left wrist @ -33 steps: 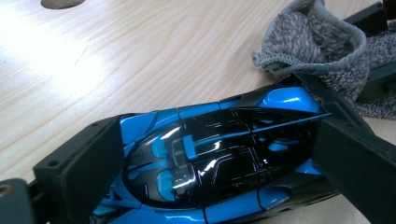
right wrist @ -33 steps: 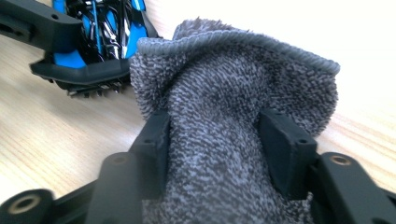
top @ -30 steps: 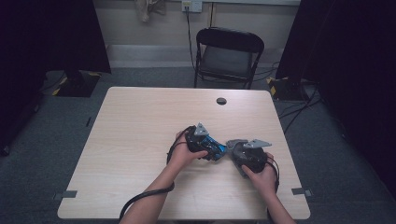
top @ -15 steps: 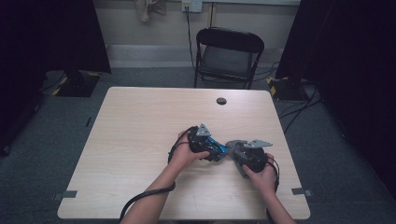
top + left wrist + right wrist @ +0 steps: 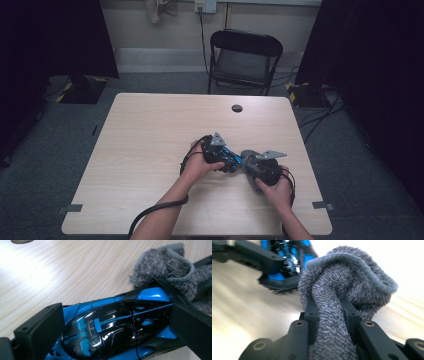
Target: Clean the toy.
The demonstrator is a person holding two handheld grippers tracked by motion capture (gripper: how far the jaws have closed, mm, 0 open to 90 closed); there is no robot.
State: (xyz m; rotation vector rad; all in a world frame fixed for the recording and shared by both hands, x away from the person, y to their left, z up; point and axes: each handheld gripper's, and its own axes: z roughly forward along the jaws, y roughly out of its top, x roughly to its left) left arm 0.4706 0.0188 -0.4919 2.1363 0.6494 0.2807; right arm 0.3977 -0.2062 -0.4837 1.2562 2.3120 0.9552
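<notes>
Two tongs meet mid-table [image 5: 150,150]: left tongs [image 5: 120,322] clamp blue-black toy car [image 5: 117,325] w/ both jaws; right tongs [image 5: 330,312], jaws just closing, pinch grey cloth [image 5: 342,282] beside car's end.

A studio-like recording room: black curtains [image 5: 75,35], folding chair [image 5: 243,60], bare table [image 5: 150,130], floor cables [image 5: 320,115].

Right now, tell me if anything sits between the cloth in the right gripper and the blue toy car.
Nothing visible does. The right gripper, whose jaws have just been closing, pinches the grey cloth, and the cloth already reaches one end of the blue toy car, which the left gripper clamps. Only bare table lies around them.
</notes>
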